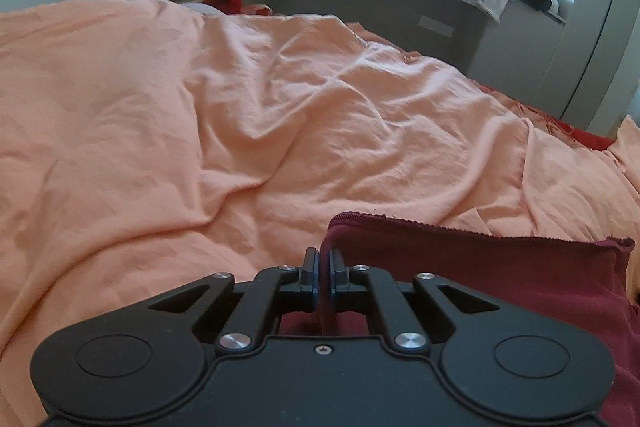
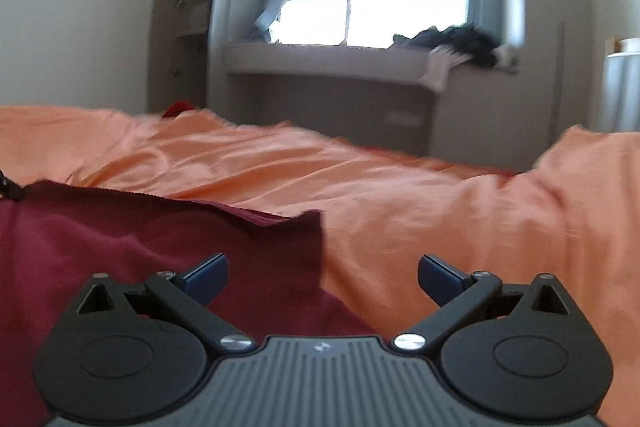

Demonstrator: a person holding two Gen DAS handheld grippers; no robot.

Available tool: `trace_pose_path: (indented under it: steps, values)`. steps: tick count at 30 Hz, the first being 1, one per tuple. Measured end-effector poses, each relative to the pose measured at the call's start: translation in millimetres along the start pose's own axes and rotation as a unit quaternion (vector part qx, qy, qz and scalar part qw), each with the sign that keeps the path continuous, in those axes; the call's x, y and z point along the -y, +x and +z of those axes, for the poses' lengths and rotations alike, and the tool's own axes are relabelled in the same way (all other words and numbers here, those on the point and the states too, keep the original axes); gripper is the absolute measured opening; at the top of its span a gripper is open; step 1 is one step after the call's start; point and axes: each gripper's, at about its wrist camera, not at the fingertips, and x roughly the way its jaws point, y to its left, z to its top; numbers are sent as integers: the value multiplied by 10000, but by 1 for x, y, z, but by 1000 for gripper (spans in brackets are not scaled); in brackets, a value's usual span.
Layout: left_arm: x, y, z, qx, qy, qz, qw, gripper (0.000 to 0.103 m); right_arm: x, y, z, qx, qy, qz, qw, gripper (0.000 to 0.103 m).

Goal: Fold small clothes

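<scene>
The dark maroon knit garment lies spread on the rumpled peach-orange bedspread that covers the bed, its stitched hem running along the far edge and one far corner standing slightly lifted at the right in the left wrist view. The left gripper is clenched on a pinched-up ridge of that cloth near the garment's left edge, the fabric rising in a thin fold between the two pads. The right gripper stands fully released with nothing between its blue-padded fingers, hanging just above the maroon cloth near its right side, where the fabric's far right corner sits close ahead. The garment looks light, thin and entirely limp: it will sag and drape from any single hold, and a one-sided lift would probably drag the rest across the bedspread, which itself is soft and may bunch underneath. It is not fragile or slippery, so a firm pinch should keep it. The best holds, by my reading, are the hemmed corners and edges, where the doubled stitching gives thicker material to bite, with both grippers taking matching corners so the fold stays square.
</scene>
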Motion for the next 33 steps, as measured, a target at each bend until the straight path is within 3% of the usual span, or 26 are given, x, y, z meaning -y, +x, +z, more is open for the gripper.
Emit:
trace_pose_path:
  steps: [5, 9, 13, 16, 18, 20, 27, 33]
  values:
    - [-3, -4, 4, 137, 1, 49, 9999, 4, 2, 63, 21, -411, 124, -265, 9987, 103]
    - [-7, 1, 7, 241, 197, 639, 9975, 0, 12, 84, 16, -680, 400, -814, 9936, 103]
    - [-21, -7, 2, 150, -22, 265, 9995, 4, 20, 55, 8, -338, 492, -836, 9947, 103]
    - [-22, -19, -3, 294, 19, 328, 9990, 15, 22, 25, 4, -136, 394, -879, 9953, 103]
    - [-22, -29, -7, 360, 0, 327, 9988, 33, 22, 7, 1, -55, 360, -805, 9961, 103]
    - [-21, -43, -12, 411, 10, 270, 9988, 44, 20, -17, -4, 88, 364, -757, 9964, 103]
    - [0, -92, -45, 782, 274, 507, 9953, 79, 15, -102, -53, 726, 1028, -878, 9882, 103]
    - [23, -127, -82, 979, 67, 165, 9950, 102, -6, -142, -93, 819, 1264, -1100, 9825, 103]
